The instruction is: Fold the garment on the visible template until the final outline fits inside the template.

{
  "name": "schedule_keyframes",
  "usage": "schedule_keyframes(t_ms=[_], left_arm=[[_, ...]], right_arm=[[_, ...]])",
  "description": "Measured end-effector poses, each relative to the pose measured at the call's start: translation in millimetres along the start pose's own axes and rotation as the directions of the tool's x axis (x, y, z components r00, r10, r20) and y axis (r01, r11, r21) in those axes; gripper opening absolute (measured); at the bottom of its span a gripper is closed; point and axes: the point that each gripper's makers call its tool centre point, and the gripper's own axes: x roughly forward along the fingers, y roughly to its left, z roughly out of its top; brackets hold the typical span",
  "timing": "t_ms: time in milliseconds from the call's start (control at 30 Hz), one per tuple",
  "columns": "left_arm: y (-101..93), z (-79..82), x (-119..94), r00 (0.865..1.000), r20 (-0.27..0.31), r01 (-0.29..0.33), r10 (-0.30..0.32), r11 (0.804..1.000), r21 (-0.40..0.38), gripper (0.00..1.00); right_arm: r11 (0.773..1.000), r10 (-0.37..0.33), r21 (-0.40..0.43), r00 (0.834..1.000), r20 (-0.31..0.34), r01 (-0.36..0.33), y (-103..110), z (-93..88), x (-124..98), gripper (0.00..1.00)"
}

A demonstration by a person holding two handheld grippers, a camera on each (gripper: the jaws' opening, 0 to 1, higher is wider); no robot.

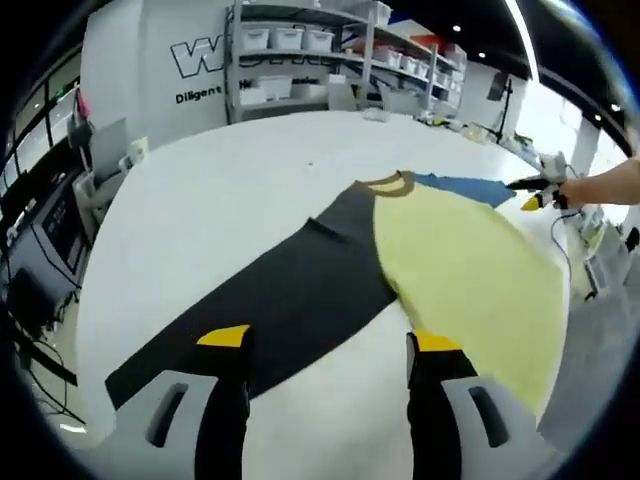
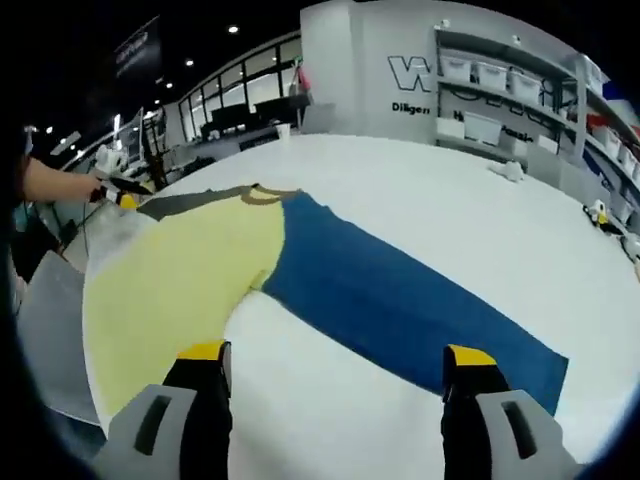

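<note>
A long-sleeved garment lies spread flat on the white table. Its body is pale yellow, with a brown collar, a dark grey sleeve and a blue sleeve. My left gripper hovers open just above the lower edge of the dark sleeve, holding nothing. My right gripper stands open over the bare table in front of the blue sleeve, also holding nothing. In the left gripper view the right gripper shows past the blue sleeve. The left gripper appears beyond the dark sleeve in the right gripper view.
A grey sheet lies by the garment's hem at the table edge. Shelves with white bins stand against the far wall. Desks with equipment line the left side. Small items sit at the far right of the table.
</note>
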Motion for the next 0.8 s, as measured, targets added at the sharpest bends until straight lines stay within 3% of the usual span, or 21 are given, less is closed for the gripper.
schedule_keyframes(t_ms=[33, 167, 267, 367, 433, 567, 667, 800], left_arm=[[-9.3, 0.6, 1, 1.0, 0.002, 0.018, -0.018, 1.0, 0.008, 0.66], [-51.5, -1.5, 7, 0.995, 0.0, 0.101, -0.101, 0.993, 0.056, 0.68], [-84.0, -7.4, 13, 0.986, -0.014, 0.168, -0.168, 0.983, 0.073, 0.69], [-121.6, -20.1, 21, 0.971, -0.052, 0.239, -0.234, 0.965, 0.11, 0.71], [-141.9, -24.7, 24, 0.961, -0.064, 0.274, -0.268, 0.954, 0.122, 0.73], [-171.6, -33.2, 29, 0.945, -0.089, 0.326, -0.315, 0.934, 0.148, 0.75], [-182.9, -42.9, 31, 0.935, -0.116, 0.352, -0.336, 0.922, 0.161, 0.77], [-178.6, -60.9, 35, 0.932, -0.159, 0.348, -0.325, 0.926, 0.149, 0.79]], right_arm=[[1.0, 0.011, -0.017, 1.0, 0.007, -0.011, 5, 2.1, 2, 0.86], [0.988, 0.133, -0.086, 0.991, 0.024, -0.131, 60, 13.6, 17, 0.9], [0.97, 0.21, -0.135, 0.977, 0.032, -0.204, 91, 22.0, 29, 0.92], [0.94, 0.269, -0.216, 0.963, -0.004, -0.263, 116, 21.9, 44, 0.95], [0.913, 0.294, -0.28, 0.955, -0.048, -0.295, 126, 18.1, 53, 0.97], [0.888, 0.321, -0.323, 0.944, -0.077, -0.328, 137, 17.9, 65, 0.99], [0.879, 0.333, -0.322, 0.936, -0.113, -0.352, 139, 7.2, 71, 0.99], [0.875, 0.315, -0.324, 0.932, -0.18, -0.359, 136, -18.5, 69, 1.0]])
